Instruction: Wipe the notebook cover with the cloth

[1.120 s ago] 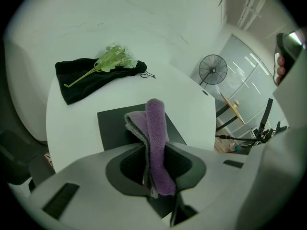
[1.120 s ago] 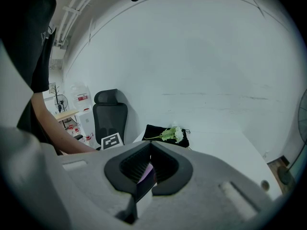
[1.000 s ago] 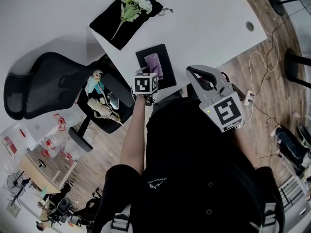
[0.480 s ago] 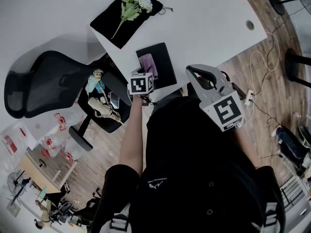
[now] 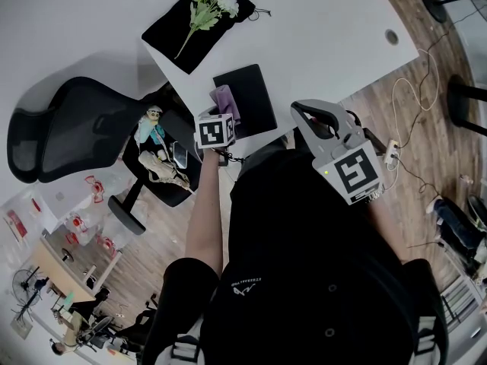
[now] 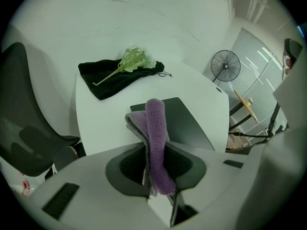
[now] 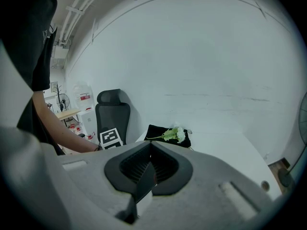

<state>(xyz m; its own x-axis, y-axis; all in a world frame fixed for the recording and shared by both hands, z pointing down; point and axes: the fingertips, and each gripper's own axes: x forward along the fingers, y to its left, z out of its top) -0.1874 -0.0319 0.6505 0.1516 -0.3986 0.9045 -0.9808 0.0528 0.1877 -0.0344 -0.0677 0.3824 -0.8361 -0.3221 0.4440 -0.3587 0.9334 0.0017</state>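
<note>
My left tongs (image 6: 154,170) are clamped on a purple cloth (image 6: 154,128), folded double and standing up out of the jaws. Its free end reaches over the near left corner of the black notebook (image 6: 187,123). I cannot tell whether it presses on the cover. The notebook lies flat on the white bench (image 6: 103,123), close to the near edge and not far from the left edge, so there is little room on those two sides. Past it and to its right the bench top is bare and wide.

My right tongs (image 7: 146,172) are closed with nothing between the jaws. They are held up off the bench at my right, about over its near edge. From them I see the marker cube (image 7: 110,138) of my left tongs. It carries a black-and-white square pattern and no letters.

At the far left corner, well apart from the notebook, lies a black drawstring pouch (image 6: 112,78) with a bunch of white artificial flowers (image 6: 135,59) on top, reaching the bench edges there. A round cable hole (image 5: 391,40) sits near the far right edge.

Left of the bench stands a black office chair (image 5: 68,128), just beside the edge, with small dolls (image 5: 152,147) on a seat next to it. A standing fan (image 6: 225,66) is off to the right, and cables with a power strip (image 5: 392,152) trail on the wooden floor (image 5: 380,105). The small white print on my black shirt (image 5: 304,280) is too small to read.
</note>
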